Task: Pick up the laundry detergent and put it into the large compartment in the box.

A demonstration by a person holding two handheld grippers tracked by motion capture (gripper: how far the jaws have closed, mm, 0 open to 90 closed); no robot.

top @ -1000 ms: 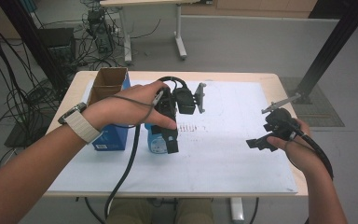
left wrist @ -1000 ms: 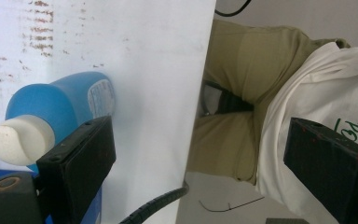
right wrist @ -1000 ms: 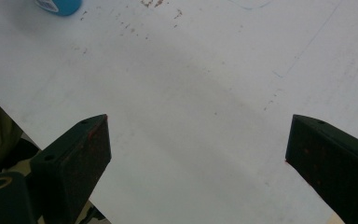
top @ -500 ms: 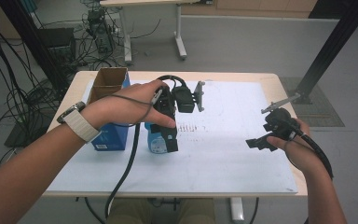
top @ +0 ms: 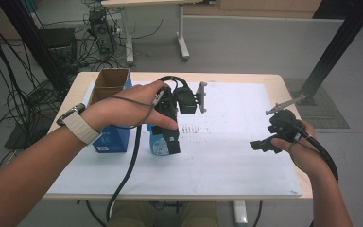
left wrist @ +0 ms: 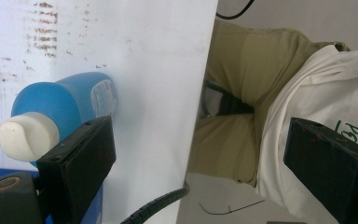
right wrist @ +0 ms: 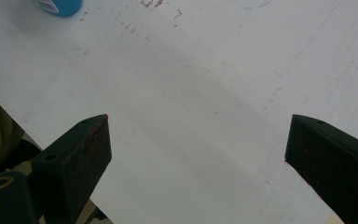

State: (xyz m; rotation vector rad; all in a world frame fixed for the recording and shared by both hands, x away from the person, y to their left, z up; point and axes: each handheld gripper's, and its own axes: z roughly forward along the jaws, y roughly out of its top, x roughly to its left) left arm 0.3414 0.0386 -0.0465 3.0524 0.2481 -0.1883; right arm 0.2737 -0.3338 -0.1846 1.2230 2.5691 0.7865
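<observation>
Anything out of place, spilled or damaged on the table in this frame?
Nothing spilled or broken. The blue bottle stands capped beside the blue box, next to the open left gripper. The only blemish is a patch of brownish marks on the white table cover. The right gripper is open, holding nothing.

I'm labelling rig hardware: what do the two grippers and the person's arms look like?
Both the left gripper and the right gripper are black, each with two blocky black jaws showing small reddish scuffs and a black cable trailing toward the person. A grey plate sits on the left one. The left wrist wears a watch with a pale band; forearms are unsleeved.
</observation>
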